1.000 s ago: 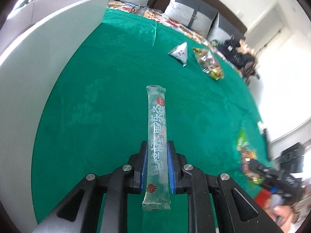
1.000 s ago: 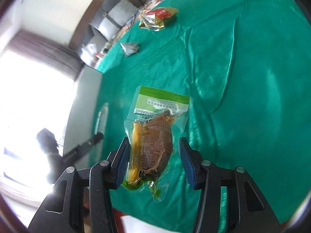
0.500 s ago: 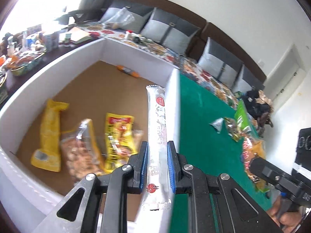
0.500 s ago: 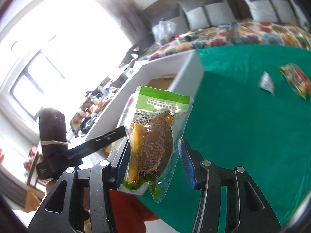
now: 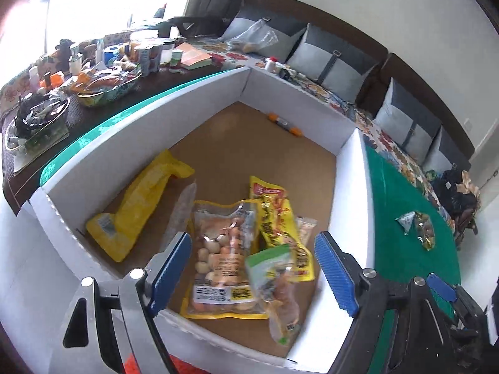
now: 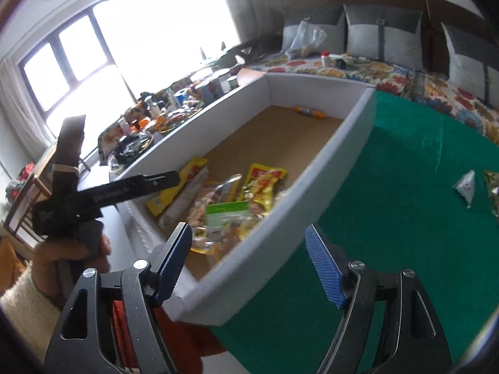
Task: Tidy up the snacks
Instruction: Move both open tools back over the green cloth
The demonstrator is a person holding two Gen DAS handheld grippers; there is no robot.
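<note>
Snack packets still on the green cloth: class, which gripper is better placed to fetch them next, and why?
Probably the right gripper: its jaws are opening, empty, beside the green cloth with the triangular packet. The left gripper hangs over the box.

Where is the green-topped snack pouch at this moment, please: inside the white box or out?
Inside: the green-topped pouch lies, blurred, atop other packets within the white box.

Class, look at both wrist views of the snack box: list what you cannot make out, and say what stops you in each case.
- Green-topped pouch, both wrist views: motion blur, print unreadable.
- Long clear stick pack, left wrist view: blurred, label illegible.
- Small orange-ended item at the box's far wall: too small to identify.
- Two packets on the green cloth, right wrist view: the outer one is cut by the frame edge.
- Box's near corner, left wrist view: hidden by the hand-held gripper.
</note>
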